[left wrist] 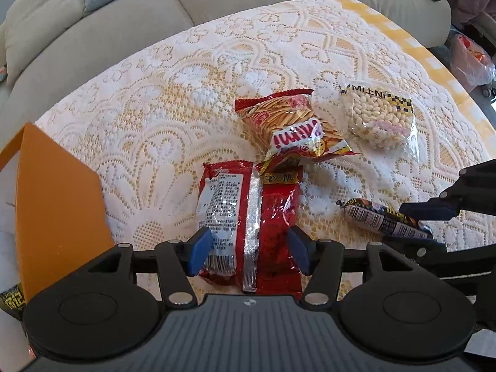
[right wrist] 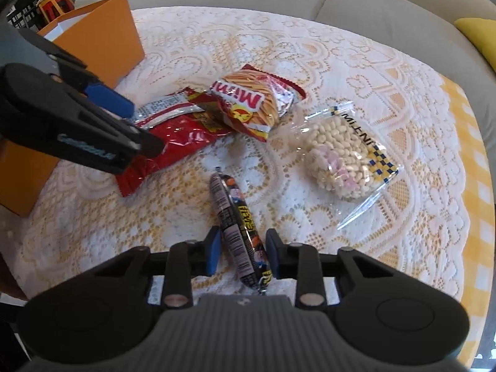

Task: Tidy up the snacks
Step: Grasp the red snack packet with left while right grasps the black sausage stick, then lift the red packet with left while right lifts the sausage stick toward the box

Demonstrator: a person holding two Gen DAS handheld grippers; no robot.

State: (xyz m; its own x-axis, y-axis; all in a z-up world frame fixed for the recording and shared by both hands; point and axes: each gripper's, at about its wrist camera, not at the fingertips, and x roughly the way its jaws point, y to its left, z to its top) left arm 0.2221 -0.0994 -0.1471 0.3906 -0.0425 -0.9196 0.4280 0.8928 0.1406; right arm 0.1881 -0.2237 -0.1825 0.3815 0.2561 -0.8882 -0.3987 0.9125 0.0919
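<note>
A red snack packet point(left wrist: 248, 214) lies back side up on the lace tablecloth, its near end between the fingers of my left gripper point(left wrist: 249, 252), which is open around it. It also shows in the right wrist view point(right wrist: 183, 136). A red Mimi stick-snack bag point(left wrist: 294, 127) point(right wrist: 254, 102) lies partly on its far end. A dark sausage stick point(right wrist: 238, 229) point(left wrist: 384, 217) lies between the fingers of my right gripper point(right wrist: 243, 251), which is open around it. A clear bag of white candies point(left wrist: 378, 117) point(right wrist: 341, 152) lies to the right.
An orange box point(left wrist: 59, 204) point(right wrist: 102, 37) stands at the table's left side. A grey sofa point(left wrist: 217, 3) curves behind the table. The yellow checked table edge point(right wrist: 465, 155) is at the right. A plastic bag point(left wrist: 471, 59) lies on the floor beyond it.
</note>
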